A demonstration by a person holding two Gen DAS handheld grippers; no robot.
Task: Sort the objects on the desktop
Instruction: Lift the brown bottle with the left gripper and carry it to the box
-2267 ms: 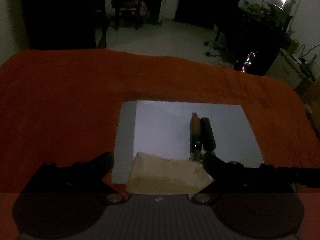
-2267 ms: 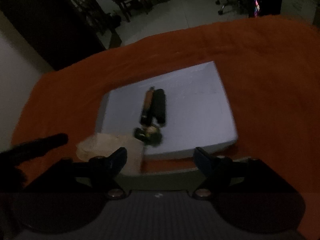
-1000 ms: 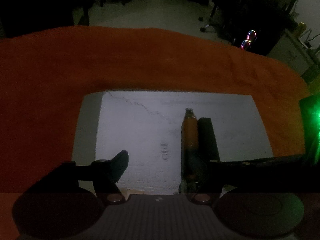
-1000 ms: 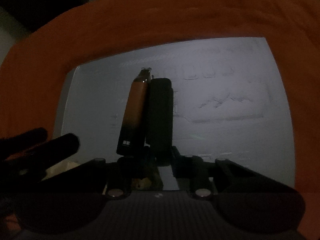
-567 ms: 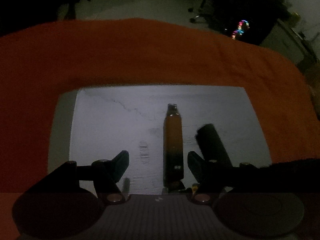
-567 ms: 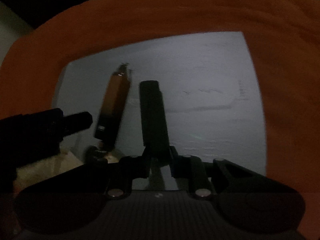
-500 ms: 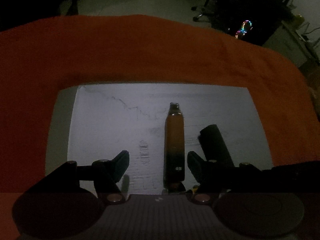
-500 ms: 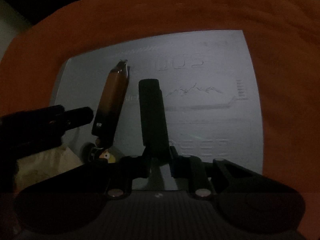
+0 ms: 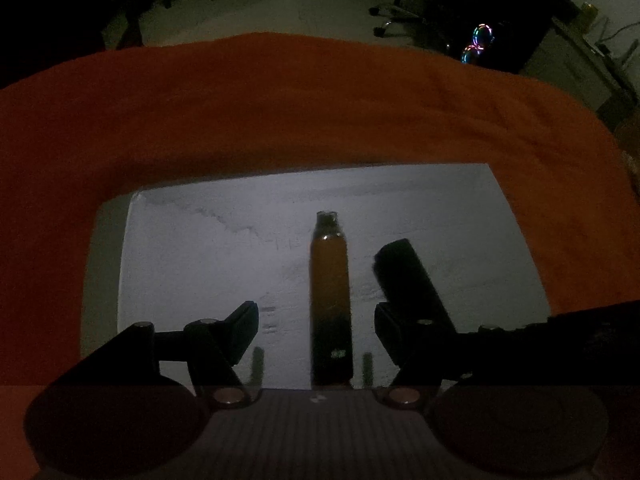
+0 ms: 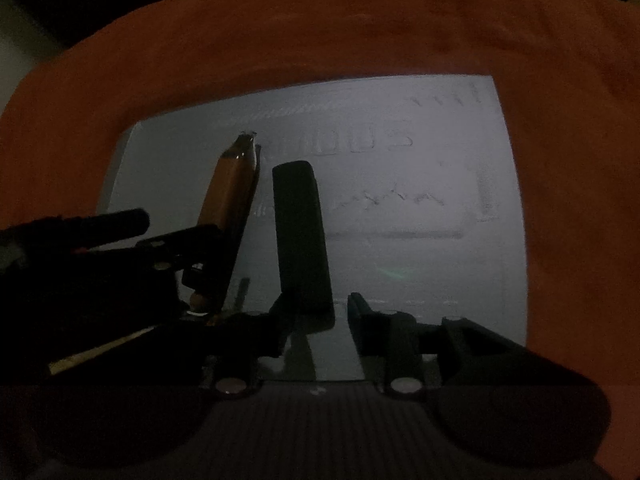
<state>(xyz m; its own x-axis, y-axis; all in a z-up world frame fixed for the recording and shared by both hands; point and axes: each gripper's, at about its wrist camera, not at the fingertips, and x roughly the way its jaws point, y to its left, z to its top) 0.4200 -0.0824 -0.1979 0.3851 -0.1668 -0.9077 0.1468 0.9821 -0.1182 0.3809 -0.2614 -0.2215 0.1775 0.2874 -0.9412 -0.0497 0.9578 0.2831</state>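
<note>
Left wrist view looks down on the table [image 9: 280,112], draped in orange cloth, with a pale flat box [image 9: 192,256] lying on it. On the box lie two slim things side by side but apart: an orange-brown pen-like device [image 9: 329,280] and a black bar [image 9: 404,272], both with their long axes running away from the cameras. The left claw [image 9: 316,316] is spread wide with the device between its fingers, lined up along them, neither finger touching it. The right claw [image 10: 316,312] is parted too, with the bar's near end in its gap, against the left finger. Each claw has its own piece; the left would only need to close across the device's width.
</note>
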